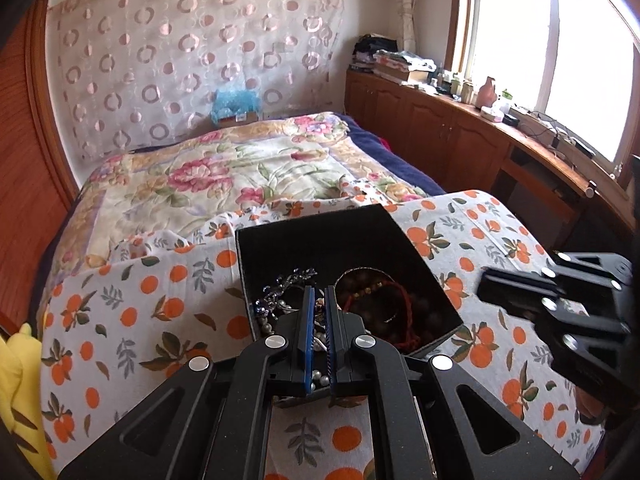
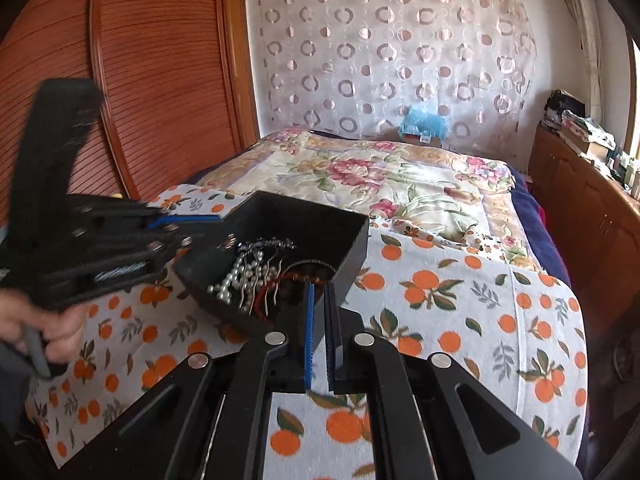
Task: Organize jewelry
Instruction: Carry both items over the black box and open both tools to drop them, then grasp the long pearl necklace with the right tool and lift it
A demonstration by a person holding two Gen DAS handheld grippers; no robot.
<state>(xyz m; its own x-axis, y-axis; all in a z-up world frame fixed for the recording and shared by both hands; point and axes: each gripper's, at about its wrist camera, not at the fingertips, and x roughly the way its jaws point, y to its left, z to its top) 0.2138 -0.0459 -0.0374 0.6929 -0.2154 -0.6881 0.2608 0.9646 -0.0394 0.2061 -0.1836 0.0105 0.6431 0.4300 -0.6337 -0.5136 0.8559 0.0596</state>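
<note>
A black open box [image 1: 280, 240] stands on an orange-print cloth [image 1: 140, 320]. It holds a pearl necklace [image 2: 236, 280], a silver-blue ornament [image 1: 288, 280], dark wooden beads [image 1: 376, 300] and red cord [image 1: 404, 320]. My left gripper [image 1: 319, 292] hovers over the box's near left edge, jaws nearly closed, nothing clearly between them. My right gripper [image 2: 319, 286] is nearly closed around the box's near right wall [image 2: 352, 264]. The left gripper also shows in the right wrist view [image 2: 192, 224], at the box's left rim.
The cloth covers a surface at the foot of a bed with a floral quilt [image 1: 240, 168]. A wooden wardrobe [image 2: 140, 80] stands left, wooden cabinets [image 1: 440, 128] with clutter under a window right. A yellow object [image 1: 20, 380] lies at the left edge.
</note>
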